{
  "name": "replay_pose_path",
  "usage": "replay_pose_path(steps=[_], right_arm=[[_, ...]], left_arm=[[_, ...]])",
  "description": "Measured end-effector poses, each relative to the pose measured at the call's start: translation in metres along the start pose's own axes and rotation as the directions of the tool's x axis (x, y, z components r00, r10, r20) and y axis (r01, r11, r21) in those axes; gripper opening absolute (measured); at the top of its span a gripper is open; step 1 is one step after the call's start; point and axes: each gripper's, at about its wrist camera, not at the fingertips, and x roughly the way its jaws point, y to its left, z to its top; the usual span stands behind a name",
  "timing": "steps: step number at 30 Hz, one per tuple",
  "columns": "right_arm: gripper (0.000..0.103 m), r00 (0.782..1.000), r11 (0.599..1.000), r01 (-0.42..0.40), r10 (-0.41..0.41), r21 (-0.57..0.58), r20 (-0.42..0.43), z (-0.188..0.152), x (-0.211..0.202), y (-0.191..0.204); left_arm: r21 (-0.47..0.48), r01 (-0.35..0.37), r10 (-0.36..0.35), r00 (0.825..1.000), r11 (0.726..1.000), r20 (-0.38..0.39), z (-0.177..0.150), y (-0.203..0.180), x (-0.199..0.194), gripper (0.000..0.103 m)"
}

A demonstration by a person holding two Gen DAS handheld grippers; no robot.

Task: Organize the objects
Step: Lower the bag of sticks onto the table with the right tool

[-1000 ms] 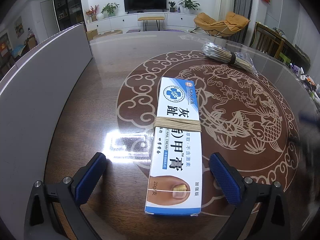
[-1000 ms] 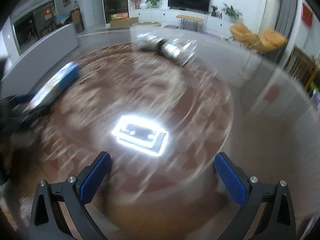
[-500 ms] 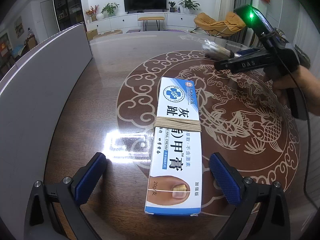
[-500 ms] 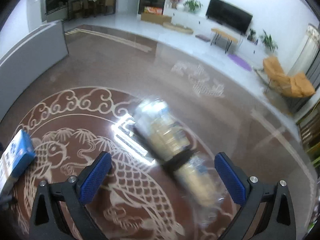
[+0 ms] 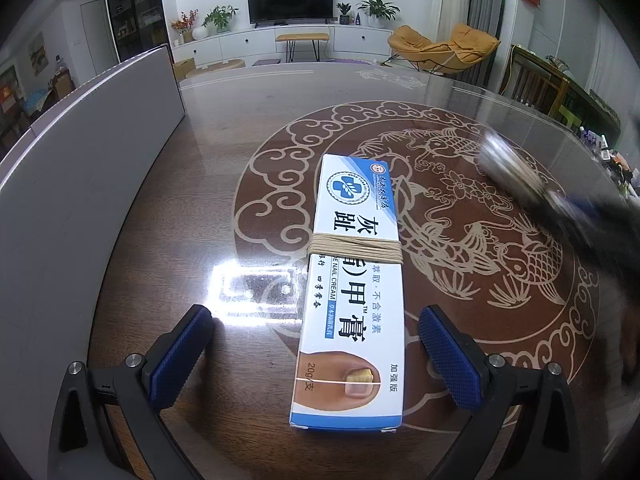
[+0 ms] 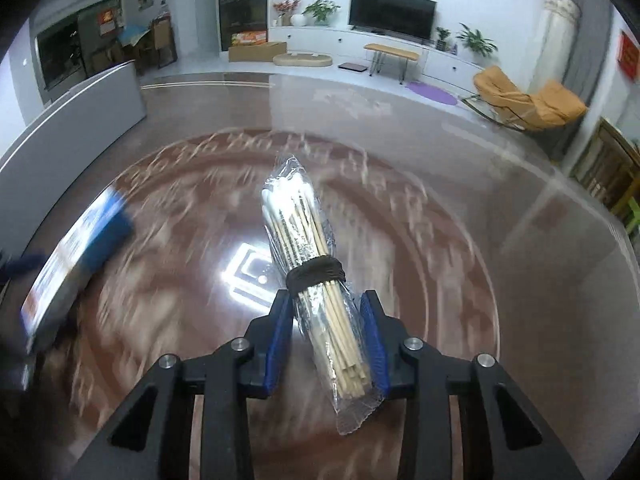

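A white and blue cream box (image 5: pixel 352 280) with tan string wound round its middle lies flat on the dark patterned table (image 5: pixel 192 208). My left gripper (image 5: pixel 314 320) stands open, its blue pads on either side of the box's near end and apart from it. In the right wrist view a plastic-wrapped bundle of cotton swabs (image 6: pixel 308 248) with a dark band sits between the pads of my right gripper (image 6: pixel 326 308), whose jaws are closing and press on it. The bundle (image 5: pixel 508 164) shows blurred at the right of the left wrist view. The box (image 6: pixel 76 252) is blurred at the left.
A tall grey panel (image 5: pixel 80 180) stands along the table's left side. A bright lamp reflection (image 5: pixel 256 284) lies on the glossy top left of the box. Beyond the table are a TV cabinet and an orange chair (image 5: pixel 440 48).
My right gripper went from wide open to closed on the swab bundle, and the bundle has left its far spot and moved toward the right. The left gripper and the box stayed put.
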Motion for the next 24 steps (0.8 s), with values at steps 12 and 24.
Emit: replay_pose_path(steps=[12, 24], right_arm=[[0.099, 0.997, 0.981, -0.042, 0.029, 0.187, 0.073, -0.098, -0.081, -0.001], [0.1, 0.999, 0.999, -0.034, 0.035, 0.038, -0.026, -0.087, -0.054, 0.025]], left_arm=[[0.0, 0.0, 0.0, 1.0, 1.0, 0.0, 0.0, 0.0, 0.0, 0.103], [0.0, 0.0, 0.0, 1.0, 1.0, 0.0, 0.0, 0.0, 0.0, 0.103]])
